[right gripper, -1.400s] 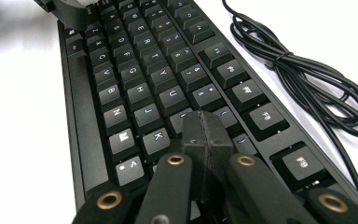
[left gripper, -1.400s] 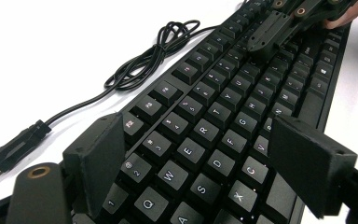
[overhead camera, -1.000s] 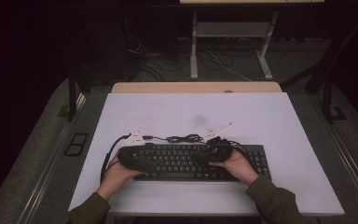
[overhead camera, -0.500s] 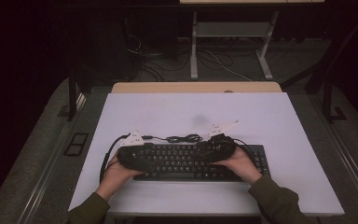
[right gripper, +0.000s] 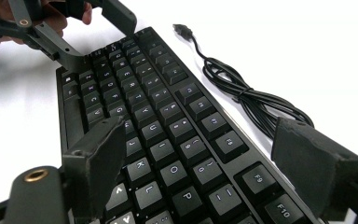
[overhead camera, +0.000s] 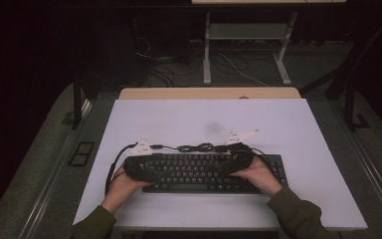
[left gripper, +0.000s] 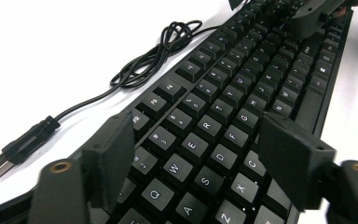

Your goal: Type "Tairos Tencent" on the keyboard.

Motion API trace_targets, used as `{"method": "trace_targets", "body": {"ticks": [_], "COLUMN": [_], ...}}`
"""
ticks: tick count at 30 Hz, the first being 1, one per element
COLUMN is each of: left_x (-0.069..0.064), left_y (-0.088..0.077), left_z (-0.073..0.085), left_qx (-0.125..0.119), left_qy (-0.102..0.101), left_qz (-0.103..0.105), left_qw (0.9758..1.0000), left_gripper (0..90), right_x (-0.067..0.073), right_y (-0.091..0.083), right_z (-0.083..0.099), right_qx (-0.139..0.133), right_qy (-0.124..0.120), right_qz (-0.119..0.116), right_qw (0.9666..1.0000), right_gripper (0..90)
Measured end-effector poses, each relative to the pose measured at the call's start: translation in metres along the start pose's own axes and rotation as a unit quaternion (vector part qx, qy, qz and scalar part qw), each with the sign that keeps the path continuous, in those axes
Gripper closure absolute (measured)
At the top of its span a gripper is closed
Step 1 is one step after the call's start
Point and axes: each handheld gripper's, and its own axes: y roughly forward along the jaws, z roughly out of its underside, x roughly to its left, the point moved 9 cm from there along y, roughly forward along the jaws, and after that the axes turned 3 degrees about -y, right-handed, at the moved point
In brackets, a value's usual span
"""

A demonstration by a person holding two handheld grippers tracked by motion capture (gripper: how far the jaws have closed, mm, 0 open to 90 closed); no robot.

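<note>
A black keyboard (overhead camera: 199,172) lies on the white table, its cable (overhead camera: 199,147) coiled behind it and ending in a USB plug (left gripper: 0,165). My left gripper (overhead camera: 161,172) hovers over the keyboard's left end. In the left gripper view its jaws (left gripper: 200,161) stand apart over the letter keys (left gripper: 223,102); they have just been closing a little, pads clear of the keys. My right gripper (overhead camera: 229,164) is over the right end. Its jaws (right gripper: 205,161) have just been opening and now stand wide above the keys (right gripper: 135,98), gripping nothing.
The white tabletop (overhead camera: 278,124) has bare room behind and beside the keyboard. A tan desk edge (overhead camera: 209,93) borders its far side, with metal desk legs (overhead camera: 207,55) and floor cables beyond. The cable coil (right gripper: 242,93) lies close to the keyboard's back edge.
The right hand has shifted slightly toward the keyboard's right end. The left hand and the keyboard have stayed where they were.
</note>
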Motion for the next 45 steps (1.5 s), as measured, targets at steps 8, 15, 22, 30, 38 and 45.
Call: {"method": "trace_targets", "body": {"ticks": [8,15,22,30,38,45], "left_x": [0.0,-0.003,-0.005,-0.007,-0.007,-0.007], "left_y": [-0.001,-0.002,-0.004,-0.003,0.0,0.002], "left_z": [0.003,0.009,0.01,0.012,0.014,0.017], "left_qx": [0.007,0.028,0.042,0.05,0.055,0.063], "left_qy": [-0.001,0.017,0.025,0.026,0.024,0.026], "left_qz": [0.004,0.01,0.02,0.027,0.026,0.027], "left_qw": [1.0,0.9994,0.9986,0.9981,0.9979,0.9973], "left_gripper": [45.2,68.7,87.6,89.4,89.4,89.4], "right_x": [-0.002,-0.003,-0.002,-0.003,-0.003,-0.004], "right_y": [-0.001,-0.002,-0.002,-0.002,-0.002,-0.002], "right_z": [0.001,0.001,0.001,0.001,0.001,0.001], "right_qx": [-0.002,-0.003,-0.004,-0.005,-0.006,-0.006], "right_qy": [-0.005,-0.005,-0.006,-0.006,-0.005,-0.005], "right_qz": [0.009,0.01,0.009,0.009,0.009,0.009], "right_qw": [0.9999,0.9999,0.9999,0.9999,0.9999,0.9999], "right_gripper": [17.5,17.5,17.5,17.5,17.5,17.6]}}
